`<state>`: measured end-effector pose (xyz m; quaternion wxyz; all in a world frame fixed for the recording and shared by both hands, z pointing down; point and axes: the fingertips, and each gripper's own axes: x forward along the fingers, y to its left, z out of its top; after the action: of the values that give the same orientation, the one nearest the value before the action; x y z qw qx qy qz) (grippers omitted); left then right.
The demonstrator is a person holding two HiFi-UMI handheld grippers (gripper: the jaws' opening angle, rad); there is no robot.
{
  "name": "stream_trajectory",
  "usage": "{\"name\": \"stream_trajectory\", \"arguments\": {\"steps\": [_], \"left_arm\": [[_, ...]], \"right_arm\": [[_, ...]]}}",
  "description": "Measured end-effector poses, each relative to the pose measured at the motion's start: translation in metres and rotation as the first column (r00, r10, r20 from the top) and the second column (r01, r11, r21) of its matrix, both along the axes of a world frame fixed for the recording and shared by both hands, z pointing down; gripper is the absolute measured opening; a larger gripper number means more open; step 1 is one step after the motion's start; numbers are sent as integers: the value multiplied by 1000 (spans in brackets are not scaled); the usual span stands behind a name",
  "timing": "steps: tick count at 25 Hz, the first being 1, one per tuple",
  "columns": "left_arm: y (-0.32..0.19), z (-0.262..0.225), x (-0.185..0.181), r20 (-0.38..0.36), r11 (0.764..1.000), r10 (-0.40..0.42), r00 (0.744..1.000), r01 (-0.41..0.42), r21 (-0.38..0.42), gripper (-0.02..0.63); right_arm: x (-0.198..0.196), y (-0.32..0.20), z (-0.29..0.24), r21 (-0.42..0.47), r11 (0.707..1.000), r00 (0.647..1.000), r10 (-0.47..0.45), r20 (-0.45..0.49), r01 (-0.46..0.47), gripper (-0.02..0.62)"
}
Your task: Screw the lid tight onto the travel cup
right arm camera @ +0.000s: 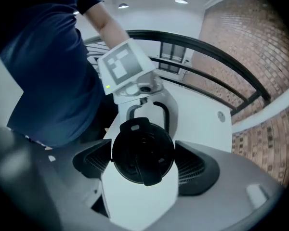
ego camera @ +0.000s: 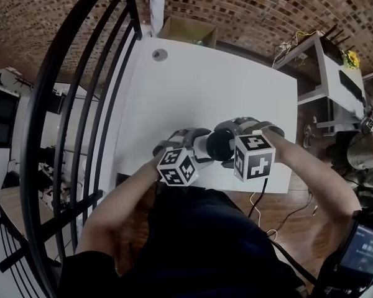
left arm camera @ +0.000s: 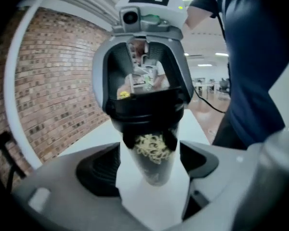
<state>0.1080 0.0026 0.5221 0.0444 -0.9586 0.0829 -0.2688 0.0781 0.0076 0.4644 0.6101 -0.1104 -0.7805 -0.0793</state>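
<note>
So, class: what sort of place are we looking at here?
Probably an office or workshop loft: a brick wall, a black railing beside a white table, and ceiling lights over an open-plan floor behind.

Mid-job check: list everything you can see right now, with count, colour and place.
travel cup: 1, greyish with a pale pattern, between the two grippers near the table's near edge
lid: 1, black, on top of the cup
table: 1, white, under the cup
cardboard box: 1, brown, beyond the table's far edge
round cap: 1, grey, set in the tabletop near its far left corner
railing: 1, black, curved, left of the table
brick wall: 1, red-brown, behind the table
shelf unit: 1, white, right of the table
left hand-held gripper: 1, grey, jaws on the cup's body
right hand-held gripper: 1, grey, above the lid, jaws open either side of it
</note>
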Motion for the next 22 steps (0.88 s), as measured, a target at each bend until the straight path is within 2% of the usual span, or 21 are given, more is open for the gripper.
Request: {"name": "stream_trajectory", "arguments": {"steps": [2, 3, 5, 7, 8, 10, 12, 14, 15, 17, 19, 20, 22], "left_arm": [[-2, 0, 1, 58, 993, 119, 991, -119, -1, 390], [-1, 0, 3, 70, 989, 149, 986, -149, -9, 390], [-1, -3, 7, 55, 990, 139, 989, -138, -22, 385], [-1, -4, 7, 8, 999, 48, 999, -48, -24, 382], [-1, -5, 5, -20, 1000, -14, 1000, 14, -26, 373], [1, -5, 3, -65, 989, -149, 987, 147, -28, 362], [3, -5, 4, -91, 961, -276, 957, 274, -34, 357], [6, -4, 5, -107, 934, -358, 928, 354, -52, 359], [7, -4, 5, -113, 931, -365, 924, 361, -61, 364], [10, -1, 2, -104, 956, -291, 951, 286, -64, 381], [9, 0, -2, -61, 990, -135, 989, 133, -35, 420], [7, 0, -4, -31, 999, -50, 998, 50, -18, 425], [6, -3, -2, 22, 995, 96, 995, -96, 2, 431]], "right_arm": [[-2, 1, -1, 5, 997, 996, -81, -23, 81, 417], [-3, 1, -1, 10, 995, 995, -95, -38, 96, 417], [-2, 0, 0, 13, 999, 997, -52, -54, 53, 417], [-1, -3, 0, -4, 994, 993, 112, -36, -112, 417], [-1, -6, 1, -19, 975, 975, 222, -14, -222, 417], [0, -13, 3, -39, 917, 915, 399, 49, -398, 417], [1, -12, 2, -43, 873, 869, 488, 75, -487, 403], [1, -7, 0, -34, 861, 859, 508, 62, -507, 403], [-1, -6, -1, -26, 870, 868, 493, 59, -492, 403], [-4, -3, -1, -8, 910, 908, 414, 65, -414, 403], [-4, 2, -2, 32, 971, 969, 236, 66, -239, 402], [-4, 6, -2, 56, 991, 991, 121, 58, -124, 403], [-3, 11, -1, 85, 994, 997, -76, 25, 74, 400]]}}
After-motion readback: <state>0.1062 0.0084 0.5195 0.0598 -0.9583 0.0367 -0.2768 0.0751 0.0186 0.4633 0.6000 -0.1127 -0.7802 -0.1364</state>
